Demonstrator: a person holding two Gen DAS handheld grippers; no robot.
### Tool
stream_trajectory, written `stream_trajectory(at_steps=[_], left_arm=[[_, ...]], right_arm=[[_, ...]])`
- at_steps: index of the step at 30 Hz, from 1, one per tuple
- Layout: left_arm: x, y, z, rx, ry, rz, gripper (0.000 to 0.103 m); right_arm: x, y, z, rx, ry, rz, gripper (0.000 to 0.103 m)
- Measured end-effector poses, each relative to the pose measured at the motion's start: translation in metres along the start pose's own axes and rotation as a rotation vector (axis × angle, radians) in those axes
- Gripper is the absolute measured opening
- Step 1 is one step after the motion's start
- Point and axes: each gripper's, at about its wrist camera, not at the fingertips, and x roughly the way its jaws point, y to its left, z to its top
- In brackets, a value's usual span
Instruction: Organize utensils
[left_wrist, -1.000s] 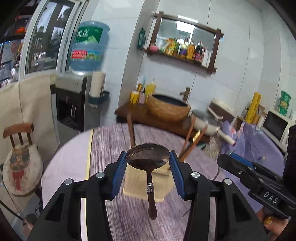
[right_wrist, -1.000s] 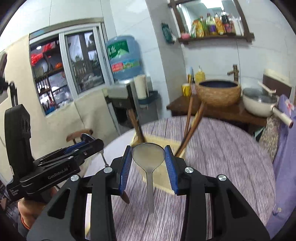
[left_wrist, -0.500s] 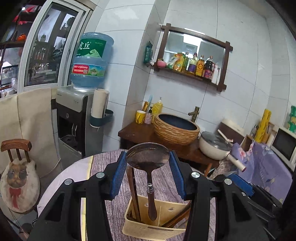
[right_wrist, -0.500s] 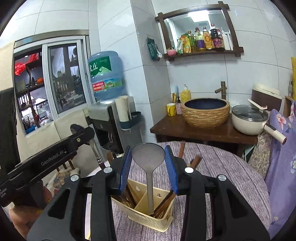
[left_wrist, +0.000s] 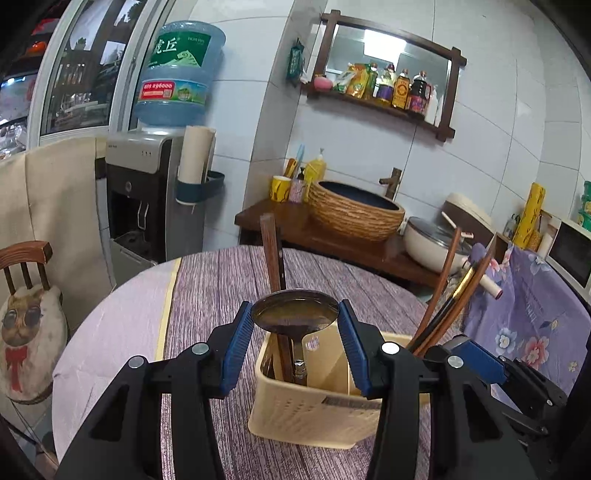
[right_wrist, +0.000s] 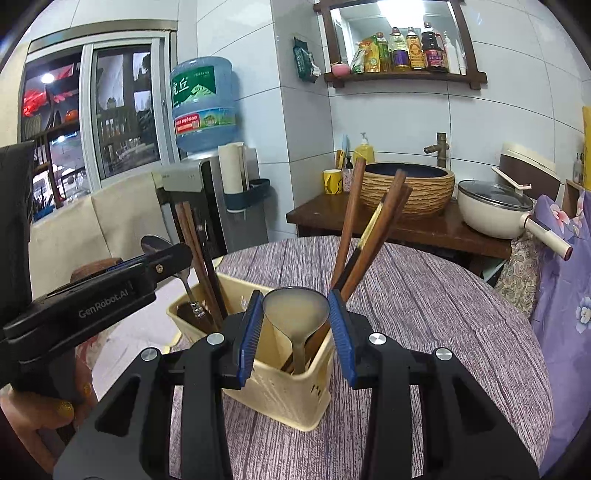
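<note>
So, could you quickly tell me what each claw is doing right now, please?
Left claw: shut on the dark spoon.
Right claw: shut on the pale spoon.

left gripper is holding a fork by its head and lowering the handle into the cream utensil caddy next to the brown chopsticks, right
Not quite: it is a spoon, not a fork. The left wrist view shows the left gripper clamped on a round metal bowl, with no tines. The rest holds: the handle goes down into the cream utensil caddy beside the brown chopsticks.

Both spoons (left_wrist: 294, 314) lowered, handles now inside caddy (left_wrist: 317, 410)
</note>
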Motion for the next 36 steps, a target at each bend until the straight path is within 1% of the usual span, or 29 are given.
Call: stream_trajectory(at_steps=[6, 10, 11, 12, 14, 17, 18, 19, 20, 21, 25, 27, 32, 36], left_arm=[[0.006, 0.003, -0.011, -0.002, 0.035, -0.012, 0.047], [0.004, 0.003, -0.013, 0.007, 0.039, -0.007, 0.047], [0.002, 0.002, -0.013, 0.012, 0.034, -0.005, 0.047], [-0.001, 0.002, -0.014, 0.018, 0.026, -0.006, 0.047], [-0.010, 0.001, -0.014, 0.032, 0.009, -0.003, 0.048], [-0.027, 0.002, -0.016, 0.046, -0.013, -0.007, 0.058], [-0.037, 0.003, -0.017, 0.051, -0.025, -0.009, 0.064], [-0.044, 0.004, -0.019, 0.054, -0.036, -0.010, 0.072], [-0.052, 0.004, -0.021, 0.057, -0.049, -0.011, 0.076], [-0.061, 0.005, -0.024, 0.059, -0.060, -0.011, 0.082], [-0.094, 0.011, -0.044, 0.075, -0.086, -0.031, 0.098], [-0.109, 0.014, -0.055, 0.088, -0.097, -0.032, 0.098], [-0.137, 0.027, -0.092, 0.061, -0.114, -0.024, 0.098], [-0.151, 0.033, -0.122, 0.042, -0.096, -0.011, 0.098]], right_arm=[[0.003, 0.004, -0.017, -0.038, 0.011, -0.022, 0.037], [-0.001, 0.006, -0.018, -0.062, -0.010, -0.029, 0.038], [-0.003, 0.006, -0.018, -0.068, -0.015, -0.029, 0.044], [-0.007, 0.006, -0.018, -0.073, -0.023, -0.028, 0.055], [-0.015, 0.006, -0.019, -0.079, -0.047, -0.033, 0.066], [-0.032, 0.003, -0.021, -0.095, -0.068, -0.028, 0.067], [-0.039, 0.002, -0.023, -0.097, -0.074, -0.026, 0.072], [-0.046, -0.001, -0.025, -0.098, -0.081, -0.030, 0.075], [-0.055, -0.003, -0.029, -0.098, -0.091, -0.034, 0.080], [-0.061, -0.005, -0.032, -0.099, -0.096, -0.035, 0.084], [-0.091, -0.014, -0.050, -0.083, -0.096, -0.025, 0.092], [-0.105, -0.018, -0.061, -0.066, -0.091, -0.011, 0.097], [-0.133, -0.025, -0.094, -0.033, -0.071, 0.009, 0.097], [-0.152, -0.021, -0.128, -0.054, -0.066, 0.012, 0.097]])
